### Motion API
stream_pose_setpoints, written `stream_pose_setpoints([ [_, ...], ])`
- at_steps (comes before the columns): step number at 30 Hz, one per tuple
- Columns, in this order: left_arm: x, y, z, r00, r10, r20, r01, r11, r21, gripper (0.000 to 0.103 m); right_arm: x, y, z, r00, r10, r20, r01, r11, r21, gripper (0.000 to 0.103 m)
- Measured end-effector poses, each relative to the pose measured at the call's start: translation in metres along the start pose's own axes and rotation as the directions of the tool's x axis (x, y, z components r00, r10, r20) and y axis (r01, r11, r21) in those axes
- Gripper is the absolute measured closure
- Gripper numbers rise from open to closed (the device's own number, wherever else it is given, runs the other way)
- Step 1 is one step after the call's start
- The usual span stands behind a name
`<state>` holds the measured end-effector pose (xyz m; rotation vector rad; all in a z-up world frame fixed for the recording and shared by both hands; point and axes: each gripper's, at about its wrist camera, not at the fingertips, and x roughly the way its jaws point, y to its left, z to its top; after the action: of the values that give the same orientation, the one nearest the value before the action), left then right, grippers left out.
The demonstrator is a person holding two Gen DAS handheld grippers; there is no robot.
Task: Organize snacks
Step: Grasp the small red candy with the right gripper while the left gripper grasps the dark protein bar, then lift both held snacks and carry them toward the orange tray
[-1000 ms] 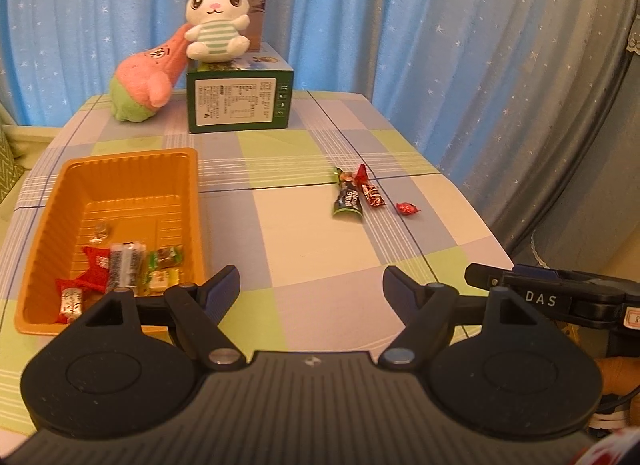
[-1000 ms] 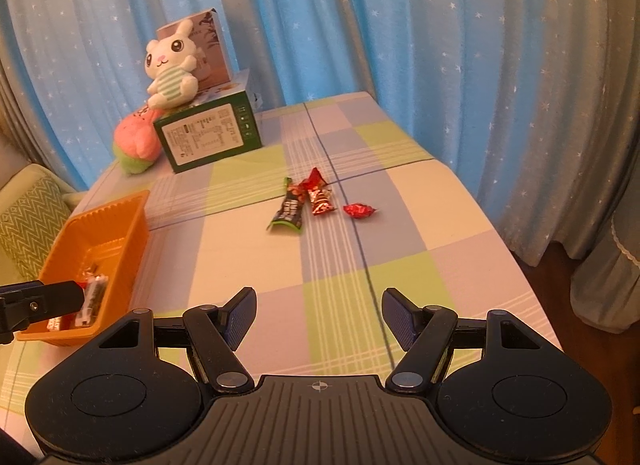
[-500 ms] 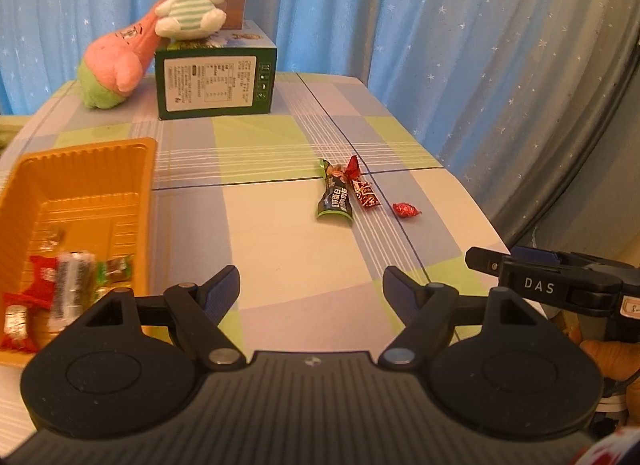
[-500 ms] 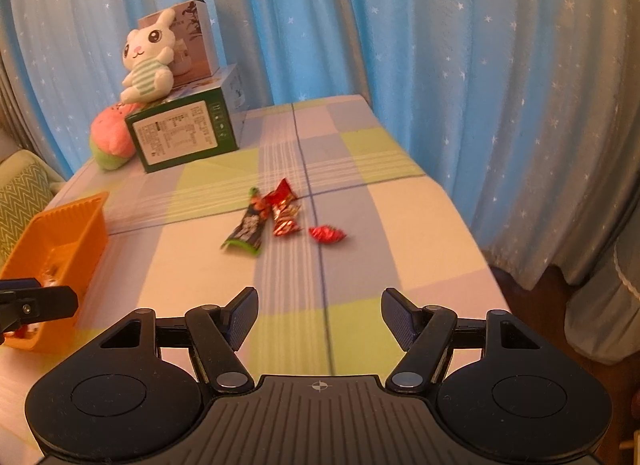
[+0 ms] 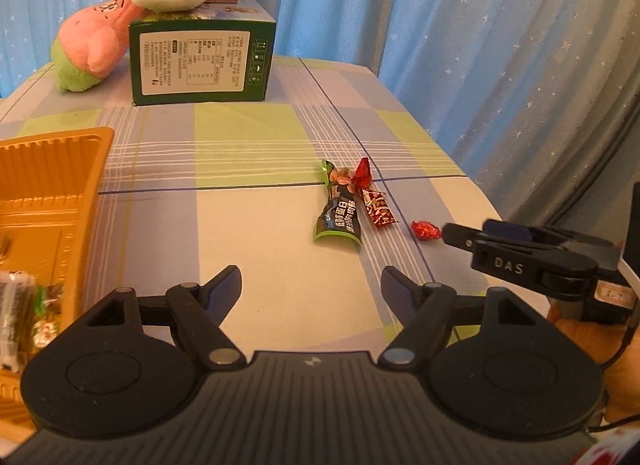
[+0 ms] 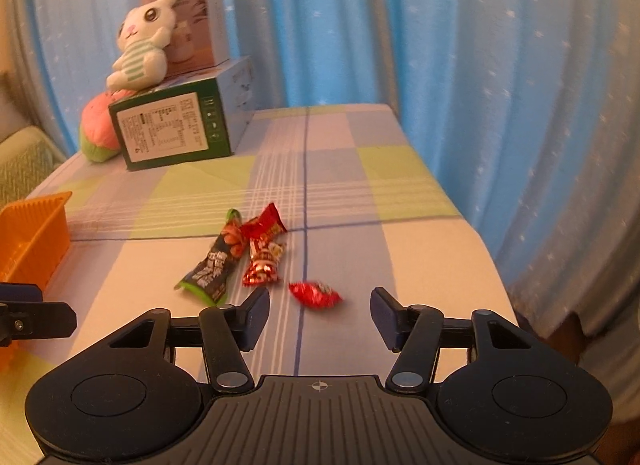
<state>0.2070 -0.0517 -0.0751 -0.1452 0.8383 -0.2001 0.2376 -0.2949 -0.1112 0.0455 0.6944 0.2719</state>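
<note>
A checked table (image 5: 256, 253) by blue curtains, with snacks still waiting.
At left, the orange tray (image 5: 48, 193) is holding some snacks; mid-frame, the green packet (image 6: 212, 265), red packet (image 6: 264, 261) and red candy (image 6: 314, 294) are lying loose. The left gripper (image 5: 311, 285) is hanging open and empty; the right gripper (image 6: 319, 317) is closing just before the candy, not touching it.

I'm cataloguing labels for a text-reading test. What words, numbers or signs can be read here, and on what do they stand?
"DAS": on the side of the right gripper, seen from the left wrist.
Green box: a white panel of printed text, too small to read.
Green snack packet: white characters, not legible.
Red snack packet: print too blurred.
Pink plush: dark marks, unreadable.
Small red candy: no text seen.
</note>
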Motion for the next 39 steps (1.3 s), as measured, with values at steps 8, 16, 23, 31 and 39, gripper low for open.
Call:
stream_pose_setpoints([
  [8,0.030,0.001,0.007,1.000,0.005,0.003,-0.005,1.000,-0.014,0.029,0.043,-0.007,0.001,0.999,0.038,-0.021,-0.040,0.998,-0.051,0.059],
  [16,0.054,0.003,0.009,1.000,0.006,-0.009,-0.007,1.000,-0.020,0.029,0.061,-0.011,-0.007,0.996,0.061,-0.060,-0.066,0.994,-0.083,0.083],
  [23,0.078,0.000,0.015,1.000,-0.006,-0.005,0.006,1.000,-0.026,0.029,0.049,-0.012,0.003,0.999,0.046,-0.012,-0.047,0.999,-0.013,0.083],
  [31,0.110,-0.013,0.029,0.999,-0.039,0.026,0.039,0.999,0.007,0.051,0.045,-0.014,0.005,1.000,-0.004,-0.011,0.004,1.000,0.013,0.083],
  [39,0.136,-0.030,0.041,0.999,-0.020,0.050,0.015,0.995,0.100,0.066,0.045,-0.018,0.005,1.000,-0.018,-0.005,0.019,0.999,0.034,0.083],
])
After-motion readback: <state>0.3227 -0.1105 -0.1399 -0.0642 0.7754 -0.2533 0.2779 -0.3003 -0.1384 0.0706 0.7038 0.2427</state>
